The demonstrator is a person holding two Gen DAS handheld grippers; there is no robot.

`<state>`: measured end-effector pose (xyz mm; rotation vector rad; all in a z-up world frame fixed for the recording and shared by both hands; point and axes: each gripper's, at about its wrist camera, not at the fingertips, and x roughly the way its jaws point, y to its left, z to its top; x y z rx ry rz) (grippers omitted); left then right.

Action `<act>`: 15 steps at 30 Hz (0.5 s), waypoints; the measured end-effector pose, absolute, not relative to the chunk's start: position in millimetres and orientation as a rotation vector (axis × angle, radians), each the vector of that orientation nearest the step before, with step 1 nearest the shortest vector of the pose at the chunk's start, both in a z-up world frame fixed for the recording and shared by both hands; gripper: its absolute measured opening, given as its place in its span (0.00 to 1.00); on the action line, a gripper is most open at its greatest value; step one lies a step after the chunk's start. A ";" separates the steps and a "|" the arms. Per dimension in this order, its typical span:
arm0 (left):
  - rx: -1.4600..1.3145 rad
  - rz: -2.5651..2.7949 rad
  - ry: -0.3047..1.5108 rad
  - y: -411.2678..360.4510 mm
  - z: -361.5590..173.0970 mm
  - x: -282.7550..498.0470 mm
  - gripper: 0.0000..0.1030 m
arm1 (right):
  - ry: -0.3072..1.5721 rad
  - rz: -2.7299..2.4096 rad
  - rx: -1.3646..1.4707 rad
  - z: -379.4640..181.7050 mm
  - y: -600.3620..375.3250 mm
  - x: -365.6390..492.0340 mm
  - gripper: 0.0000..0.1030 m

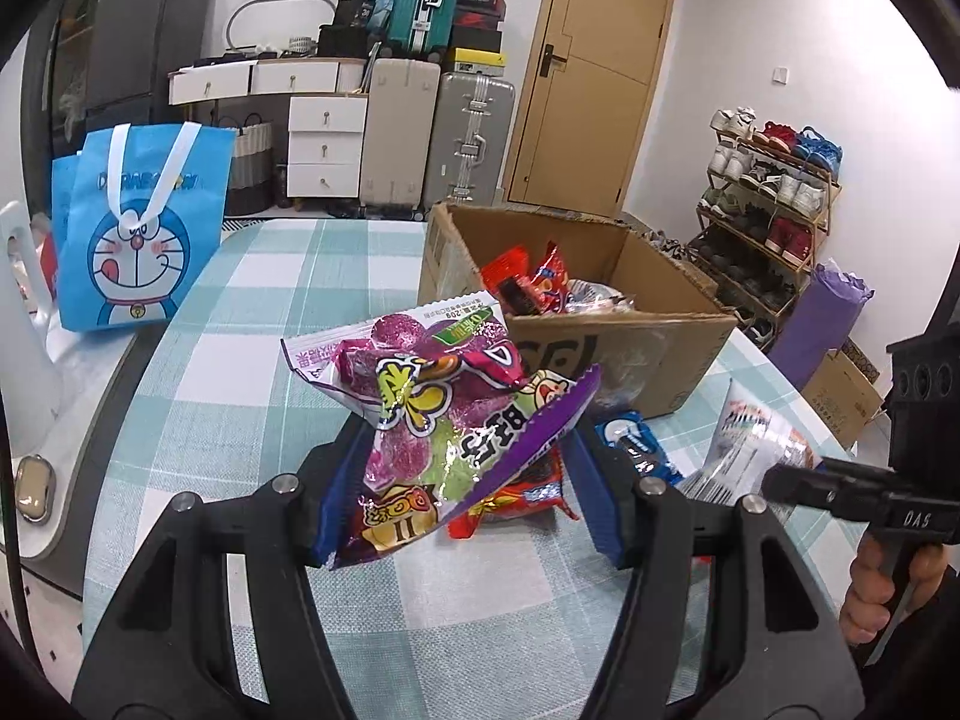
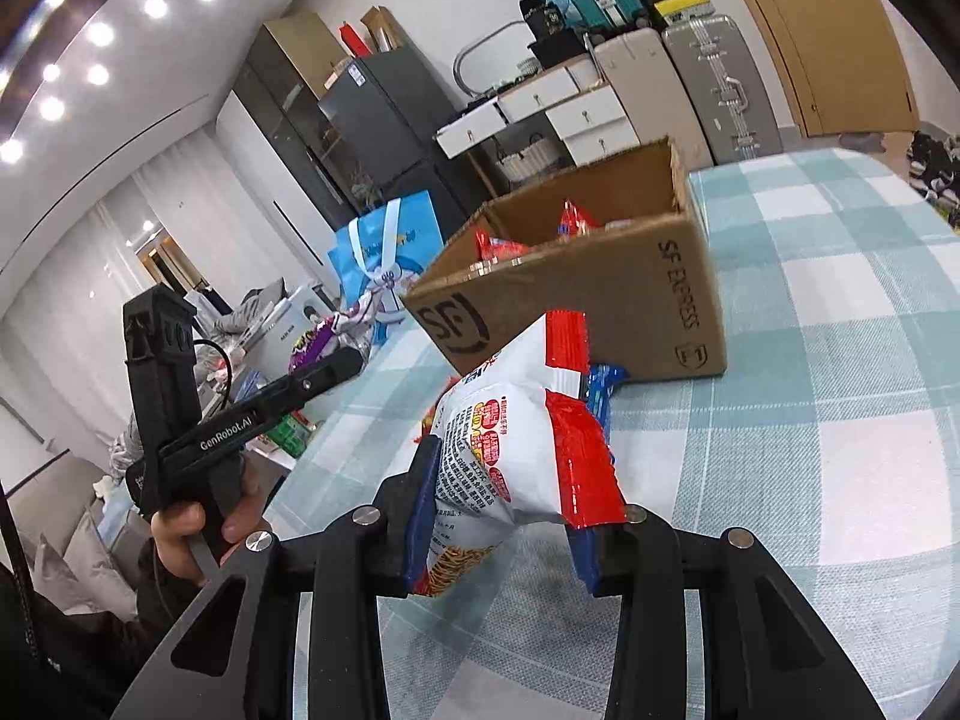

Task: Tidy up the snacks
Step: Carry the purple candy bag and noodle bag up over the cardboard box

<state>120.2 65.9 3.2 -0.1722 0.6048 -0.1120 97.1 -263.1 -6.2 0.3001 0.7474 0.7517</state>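
Both packets look light, soft and crinkly, with slippery film; judged best pinched across a flat sealed edge, not the air-filled middle, which may hide brittle contents. The left claw point(image 1: 462, 468) is closed on a purple candy bag point(image 1: 444, 408), glossy with yellow lettering, held above the table point(image 1: 240, 324) just short of the box point(image 1: 630, 354). The right claw point(image 2: 504, 516) is closed on a white-and-red noodle packet point(image 2: 522, 438), lifted clear of the table near the box's front corner.
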 end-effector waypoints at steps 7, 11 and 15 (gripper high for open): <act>-0.151 -0.127 0.574 52.4 19.9 112.2 0.58 | 0.656 0.721 0.337 19.4 -278.5 97.3 0.36; -0.148 -0.141 0.562 45.1 28.8 110.5 0.58 | 0.616 0.695 0.341 32.4 -282.0 100.7 0.36; -0.145 -0.148 0.558 39.0 35.5 112.3 0.58 | 0.581 0.673 0.356 44.9 -283.8 107.6 0.36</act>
